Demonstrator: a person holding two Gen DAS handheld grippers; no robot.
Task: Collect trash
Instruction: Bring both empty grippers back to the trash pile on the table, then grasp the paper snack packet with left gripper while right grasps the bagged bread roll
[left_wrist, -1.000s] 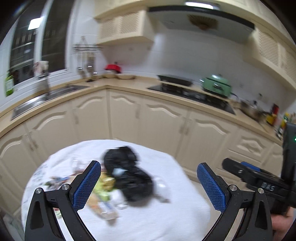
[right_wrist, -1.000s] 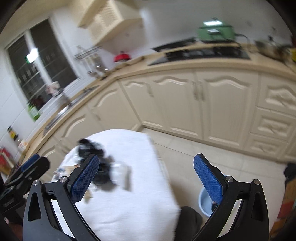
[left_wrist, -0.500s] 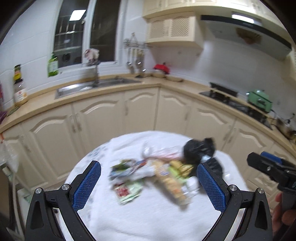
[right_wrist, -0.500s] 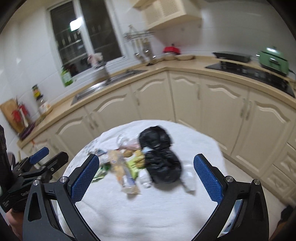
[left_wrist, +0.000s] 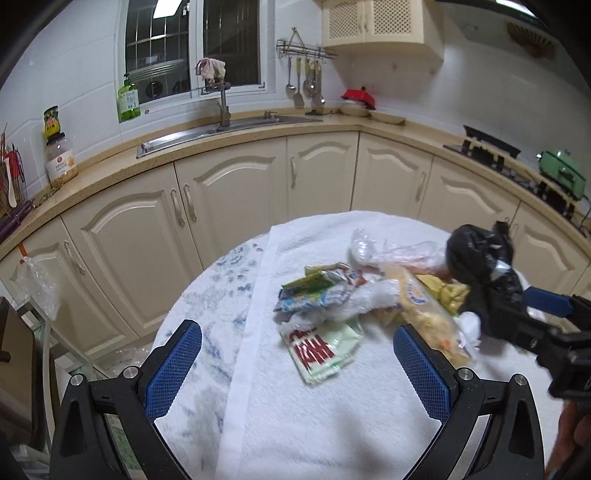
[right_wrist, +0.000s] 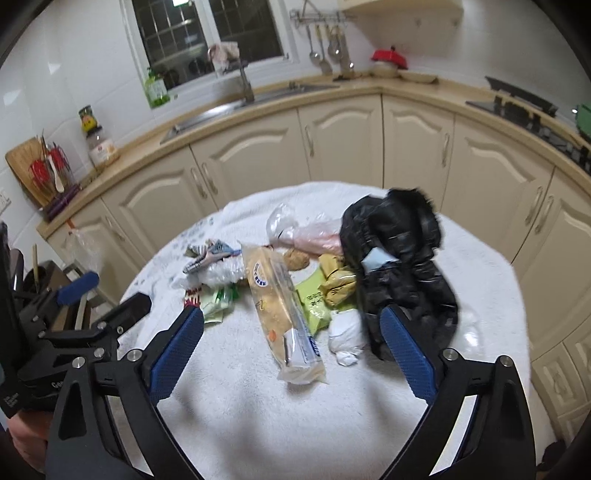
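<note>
A pile of trash lies on the round table under a white towel (right_wrist: 258, 424). It holds a crumpled black bag (right_wrist: 399, 258), a long clear bread bag (right_wrist: 284, 314), a white wad (right_wrist: 345, 336), a green wrapper (right_wrist: 314, 299) and a pink-tinted plastic bag (right_wrist: 317, 236). My right gripper (right_wrist: 291, 354) hovers over the near end of the bread bag. Its jaws are closing but wide apart, and the pads touch nothing. My left gripper (left_wrist: 295, 365) is open above the towel (left_wrist: 332, 424), just short of a red-and-green wrapper (left_wrist: 321, 350). The black bag (left_wrist: 476, 258) sits far right.
Cream cabinets (left_wrist: 229, 206) curve behind the table, with a sink (left_wrist: 221, 129), jars (left_wrist: 59, 158) and a stove (left_wrist: 491, 147) on the counter. A clear plastic bag (left_wrist: 35, 284) hangs at the left. The right gripper (left_wrist: 506, 306) reaches in at the right edge, the left gripper (right_wrist: 107, 295) at the left.
Both grippers swung from the cabinets toward the table and dropped closer to the trash pile. The right gripper's fingers stand slightly closer together than before.
</note>
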